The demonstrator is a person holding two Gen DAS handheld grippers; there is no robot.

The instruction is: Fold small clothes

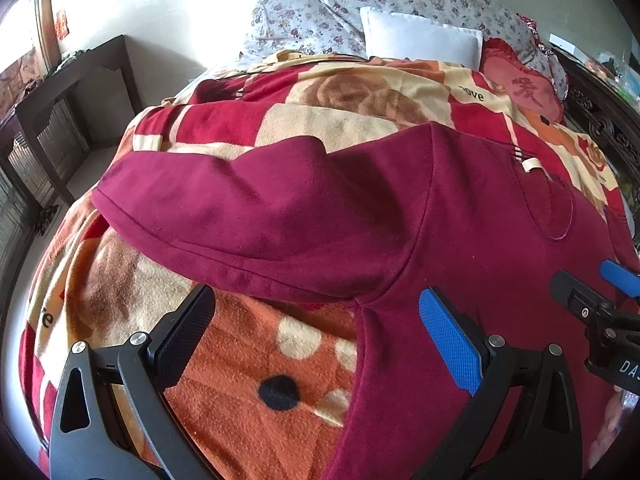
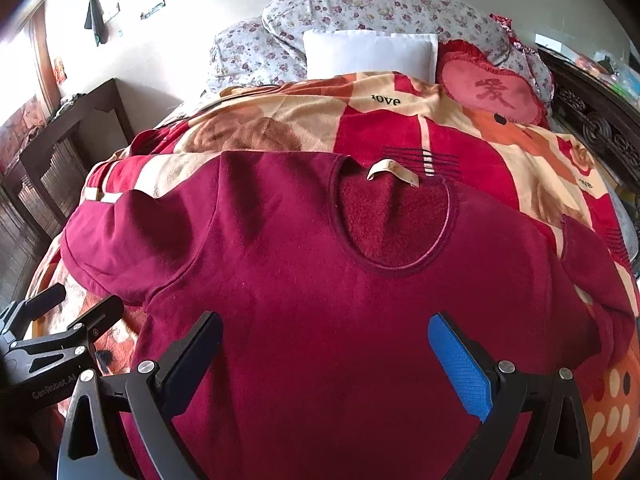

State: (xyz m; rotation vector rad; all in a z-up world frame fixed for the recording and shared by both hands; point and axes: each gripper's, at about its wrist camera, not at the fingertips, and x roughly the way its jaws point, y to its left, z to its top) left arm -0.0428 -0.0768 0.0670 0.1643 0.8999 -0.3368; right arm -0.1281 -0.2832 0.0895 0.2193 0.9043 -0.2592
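Left gripper (image 1: 316,332) and right gripper (image 2: 326,354) both gape wide, gripping nothing. Maroon sweatshirt (image 2: 320,300) flat on blanket (image 2: 460,128), neckline toward pillows, sleeves spread sideways.

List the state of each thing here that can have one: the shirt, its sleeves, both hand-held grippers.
Maroon shirt: spread flat on the blanket, unfolded, neck away from the cameras.
Left sleeve: spread outward, not folded in.
Neck label: sticking up.
Left hand-held gripper: open, holding nothing.
Right hand-held gripper: open, over the shirt body.
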